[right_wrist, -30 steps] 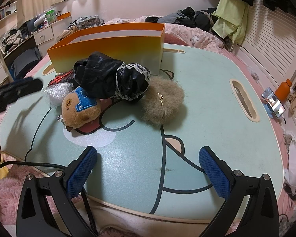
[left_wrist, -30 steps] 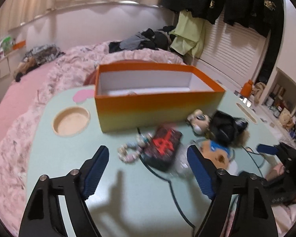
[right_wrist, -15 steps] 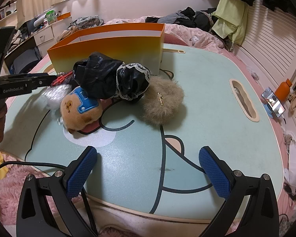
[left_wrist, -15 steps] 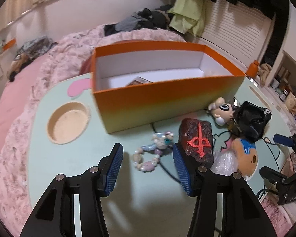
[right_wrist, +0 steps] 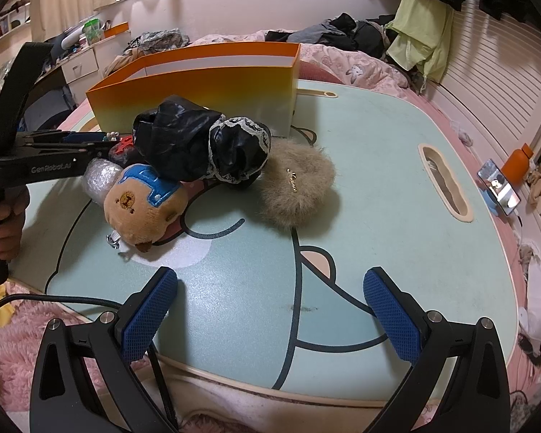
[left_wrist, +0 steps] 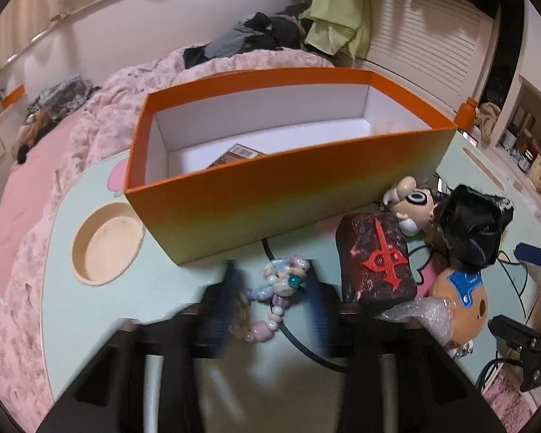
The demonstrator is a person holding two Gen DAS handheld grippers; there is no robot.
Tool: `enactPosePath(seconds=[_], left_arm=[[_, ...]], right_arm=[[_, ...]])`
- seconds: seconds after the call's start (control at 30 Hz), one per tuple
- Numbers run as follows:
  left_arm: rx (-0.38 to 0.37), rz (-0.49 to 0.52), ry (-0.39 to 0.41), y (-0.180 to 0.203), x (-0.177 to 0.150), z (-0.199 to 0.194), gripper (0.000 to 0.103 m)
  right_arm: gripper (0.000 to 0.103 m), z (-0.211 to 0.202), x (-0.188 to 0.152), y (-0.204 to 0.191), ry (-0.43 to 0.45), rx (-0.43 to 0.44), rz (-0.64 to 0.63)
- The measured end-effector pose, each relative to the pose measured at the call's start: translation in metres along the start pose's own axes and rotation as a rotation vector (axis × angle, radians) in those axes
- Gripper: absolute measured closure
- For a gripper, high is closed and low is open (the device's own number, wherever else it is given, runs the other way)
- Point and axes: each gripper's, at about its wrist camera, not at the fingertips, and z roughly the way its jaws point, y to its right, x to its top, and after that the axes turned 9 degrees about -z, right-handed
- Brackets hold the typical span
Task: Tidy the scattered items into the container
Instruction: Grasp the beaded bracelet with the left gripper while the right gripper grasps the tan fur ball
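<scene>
right gripper (right_wrist: 270,315): black frame | blue textured pads | silver screws | black cable

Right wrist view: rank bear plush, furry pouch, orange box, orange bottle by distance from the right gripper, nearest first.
From the right gripper, open above the table's near edge:
1. Bear plush, ahead and left.
2. Furry pouch, ahead, slightly right; close to the bear, so the order of these two is not certain.
3. Orange box, behind the pile, at the table's far side.
4. Orange bottle, off the table, far right.
</scene>
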Motion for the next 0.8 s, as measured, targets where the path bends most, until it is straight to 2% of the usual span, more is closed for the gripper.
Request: enactPosePath(seconds=[0.13, 0.4, 0.53, 0.6, 0.67, 0.7, 0.8], left_arm=[[-0.047, -0.007, -0.002, -0.003, -0.005, -0.007, 0.085], [-0.119, -0.018, 0.050, -0.010, -0.017, -0.036, 0.085], [-0.172, -0.027, 0.065, -0.010, -0.019, -0.056, 0.085], [-0.175, -0.018, 0.084, -0.008, -0.019, -0.064, 0.085], [-0.179, -0.010, 0.099, -0.005, -0.018, -0.070, 0.085], [-0.185, -0.011, 0.103, -0.004, -0.018, -0.072, 0.085], [-0.196, -0.007, 0.110, -0.001, -0.019, -0.076, 0.085]], right_arm=[[0.000, -0.001, 0.001, 0.001, 0.001, -0.001, 0.003], [0.000, -0.002, 0.001, 0.004, 0.004, -0.004, 0.015], [0.000, -0.007, -0.001, 0.017, 0.033, 0.029, 0.072], [0.002, -0.010, -0.002, 0.031, 0.059, 0.058, 0.132], [0.013, -0.013, -0.002, 0.046, 0.086, 0.078, 0.193], [0.022, -0.014, -0.001, 0.053, 0.098, 0.081, 0.215], [0.029, -0.009, 0.010, 0.059, 0.100, 0.046, 0.198]])
